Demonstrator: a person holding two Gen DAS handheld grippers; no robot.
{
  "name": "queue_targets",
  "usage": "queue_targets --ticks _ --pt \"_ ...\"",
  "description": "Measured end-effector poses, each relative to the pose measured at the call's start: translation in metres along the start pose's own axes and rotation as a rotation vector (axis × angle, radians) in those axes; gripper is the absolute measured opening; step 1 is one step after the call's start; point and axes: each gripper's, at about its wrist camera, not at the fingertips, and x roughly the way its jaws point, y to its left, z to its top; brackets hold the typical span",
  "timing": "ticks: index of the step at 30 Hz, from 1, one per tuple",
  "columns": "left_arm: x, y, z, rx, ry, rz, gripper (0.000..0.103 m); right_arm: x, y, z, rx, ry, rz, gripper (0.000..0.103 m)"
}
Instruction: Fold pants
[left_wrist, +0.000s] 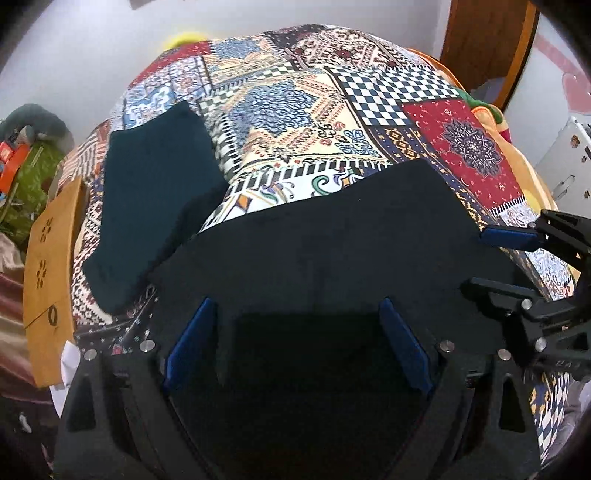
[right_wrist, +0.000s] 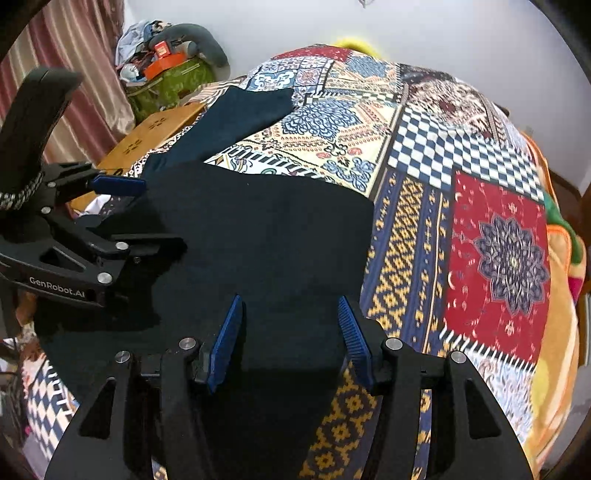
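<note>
The pants (left_wrist: 332, 236) are matt dark cloth, soft-looking — the bedspread (left_wrist: 295, 110) is printed woven cloth. Each hand-held gripper (right_wrist: 290, 339) is matt black plastic with ribbed blue pads (right_wrist: 225, 339) — shiny metal screws.

Left gripper (left_wrist: 297, 343): jaws spread wide, blue pads (left_wrist: 190, 343) angled outward, nothing between them. Seen from right wrist view at left edge (right_wrist: 147, 214), reaching in sideways, fingers parted, upper blue pad visible.

Right gripper (right_wrist: 290, 341): jaws apart, ribbed blue pads (right_wrist: 352, 339) splayed, gap clear. In left wrist view, enters from right edge (left_wrist: 480, 258), fingers separated, one above other.
</note>
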Motion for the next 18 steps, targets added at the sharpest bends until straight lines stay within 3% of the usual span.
queue_targets --ticks 10,18 --pt "-0.026 0.010 -0.049 -0.094 -0.028 -0.002 0.096 -0.018 -0.005 -0.026 0.069 0.006 0.016 0.051" --pt "-0.054 0.019 -0.075 -0.132 -0.050 0.032 0.095 -0.039 0.003 -0.031 0.065 0.016 -0.033 0.051"
